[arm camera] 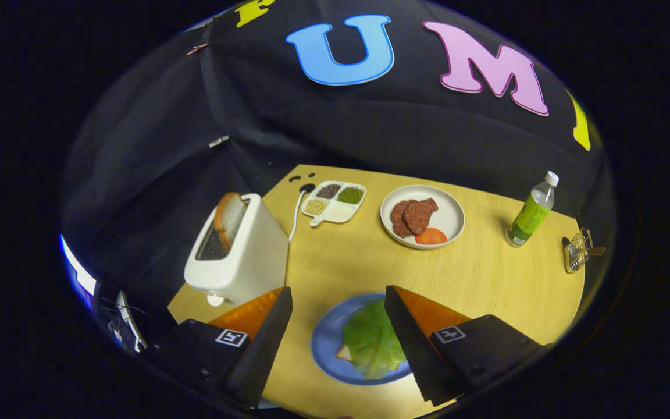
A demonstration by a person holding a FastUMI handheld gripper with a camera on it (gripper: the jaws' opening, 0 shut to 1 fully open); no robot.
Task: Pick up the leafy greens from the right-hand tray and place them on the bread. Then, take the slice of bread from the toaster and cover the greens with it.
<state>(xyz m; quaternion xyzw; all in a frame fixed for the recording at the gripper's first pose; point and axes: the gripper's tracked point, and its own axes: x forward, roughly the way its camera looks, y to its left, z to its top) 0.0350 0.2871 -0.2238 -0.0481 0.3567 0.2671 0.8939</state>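
Tongs (338, 317) gape empty above lettuce (373, 340) lying on bread; next, approach the toaster's (242, 253) slice (229, 218) ahead-left, pinching its upright faces squarely.

Booth wall (154, 151): black cloth w/ soft folds, fills upper half of frame and curves down the left side; a seam runs down from upper left, w/ small clips on it. Table (486, 279): light wood-grain top, rounded far edge, occupies centre and lower right; lit brightly from above, short soft shadows under objs. Far-left corner of tabletop: dark round cable port (307, 187). Lower left, past table edge: dim area w/ a bright bluish-white strip (79, 273) and tangled cables (125, 317). Floor too dark to make out.
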